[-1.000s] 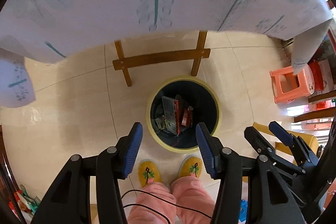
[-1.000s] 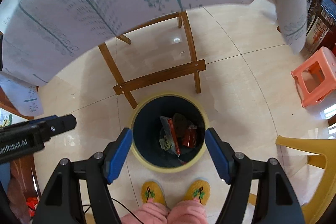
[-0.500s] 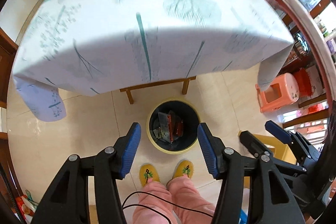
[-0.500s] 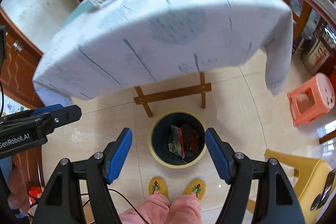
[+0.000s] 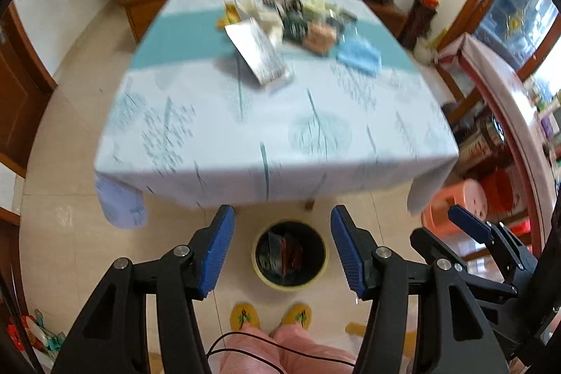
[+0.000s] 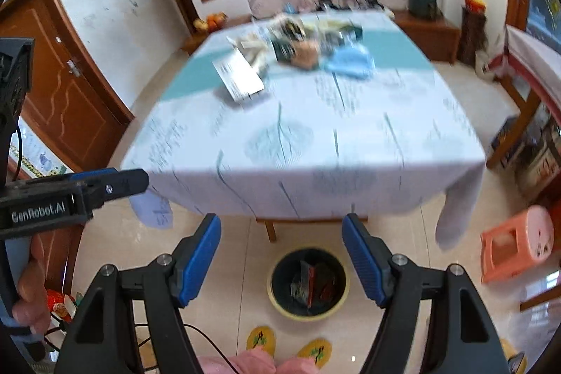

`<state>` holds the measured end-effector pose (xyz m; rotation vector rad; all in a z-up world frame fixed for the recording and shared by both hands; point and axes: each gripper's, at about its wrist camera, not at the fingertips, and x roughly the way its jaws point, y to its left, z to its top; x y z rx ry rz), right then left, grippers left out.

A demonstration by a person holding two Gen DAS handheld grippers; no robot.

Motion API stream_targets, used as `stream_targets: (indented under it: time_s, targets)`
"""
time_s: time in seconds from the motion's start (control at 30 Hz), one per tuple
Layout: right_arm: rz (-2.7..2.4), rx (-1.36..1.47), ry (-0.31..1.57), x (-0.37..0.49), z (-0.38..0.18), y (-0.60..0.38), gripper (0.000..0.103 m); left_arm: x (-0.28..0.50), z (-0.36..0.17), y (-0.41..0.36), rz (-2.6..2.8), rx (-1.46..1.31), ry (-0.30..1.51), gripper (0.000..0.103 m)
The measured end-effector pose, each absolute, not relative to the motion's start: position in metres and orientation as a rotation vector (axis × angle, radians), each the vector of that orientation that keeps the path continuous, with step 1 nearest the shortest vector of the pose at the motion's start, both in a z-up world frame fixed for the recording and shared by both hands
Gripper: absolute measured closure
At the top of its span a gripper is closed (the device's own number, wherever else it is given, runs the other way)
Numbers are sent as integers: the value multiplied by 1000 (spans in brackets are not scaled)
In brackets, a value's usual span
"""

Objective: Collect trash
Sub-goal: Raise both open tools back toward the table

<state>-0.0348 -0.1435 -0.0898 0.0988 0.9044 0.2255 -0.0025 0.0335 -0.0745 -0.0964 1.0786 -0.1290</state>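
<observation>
A dark trash bin with a yellow rim (image 5: 291,285) (image 6: 308,314) stands on the floor at the table's near edge, with several wrappers inside. On the far half of the table lies a blurred pile of trash (image 5: 301,23) (image 6: 301,44), a white packet (image 5: 259,55) (image 6: 240,77) and a blue pack (image 5: 359,55) (image 6: 350,60). My left gripper (image 5: 280,212) hangs high above the bin, open and empty. My right gripper (image 6: 281,219) is beside it at the same height, also open and empty.
The table wears a pale tablecloth with leaf prints (image 5: 245,135) (image 6: 315,142). A pink plastic stool (image 5: 455,202) (image 6: 515,240) stands on the floor at the right. The person's feet in yellow slippers (image 5: 245,314) are just in front of the bin. A brown door (image 6: 63,100) is at the left.
Both grippers have risen from just above the bin to well above table height and tilted up, so the tabletop and its trash have come into view. Both stay empty.
</observation>
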Motion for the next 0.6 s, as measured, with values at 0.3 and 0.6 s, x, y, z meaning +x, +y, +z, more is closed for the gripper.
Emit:
stream_targets:
  time_s: [0.3,0.6]
  targets:
    - [302,79,794,-7,-49,-147,31,1,-17,47,-20,-136,954,36]
    - [342,61,767,16,-41,-150,31,21,-19,50,13,-181,982,28]
